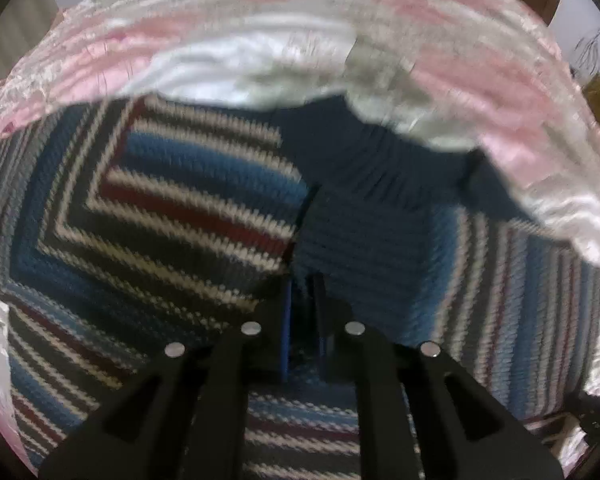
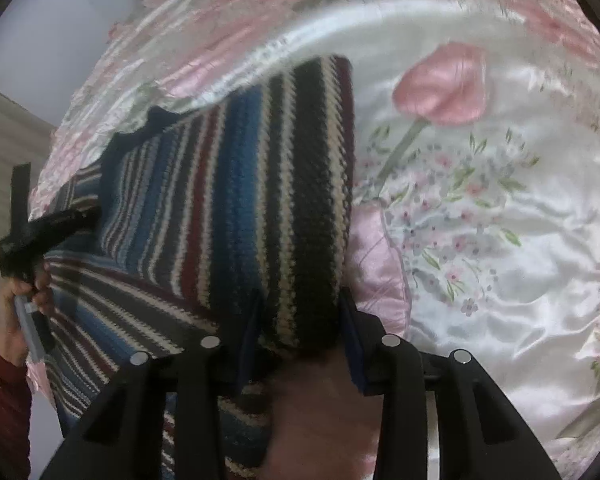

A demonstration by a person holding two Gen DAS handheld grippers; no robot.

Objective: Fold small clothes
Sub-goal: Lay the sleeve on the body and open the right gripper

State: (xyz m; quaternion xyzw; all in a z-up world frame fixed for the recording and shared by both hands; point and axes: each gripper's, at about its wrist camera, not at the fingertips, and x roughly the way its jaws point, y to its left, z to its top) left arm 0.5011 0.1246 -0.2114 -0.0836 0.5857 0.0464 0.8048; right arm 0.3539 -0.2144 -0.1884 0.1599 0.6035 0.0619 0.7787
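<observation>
Both fingers (image 1: 302, 300) (image 2: 300, 320) clamped on striped sweater (image 2: 240, 200) over floral satin bedspread (image 2: 480, 220).

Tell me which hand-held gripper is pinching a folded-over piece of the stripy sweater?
The right hand-held gripper: a thick folded flap of the striped sweater sits between its fingers. The left hand-held gripper looks nearly closed.

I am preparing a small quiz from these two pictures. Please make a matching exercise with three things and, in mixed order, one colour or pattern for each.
Things:
1. knitted sweater
2. bedspread
3. sleeve of the person, at the lower left edge of the right wrist view

Colours or patterns:
A. dark red, plain
B. shiny white and pink with flowers
C. stripes of blue, black, white and dark red

Pairs: 1-C, 2-B, 3-A
</observation>
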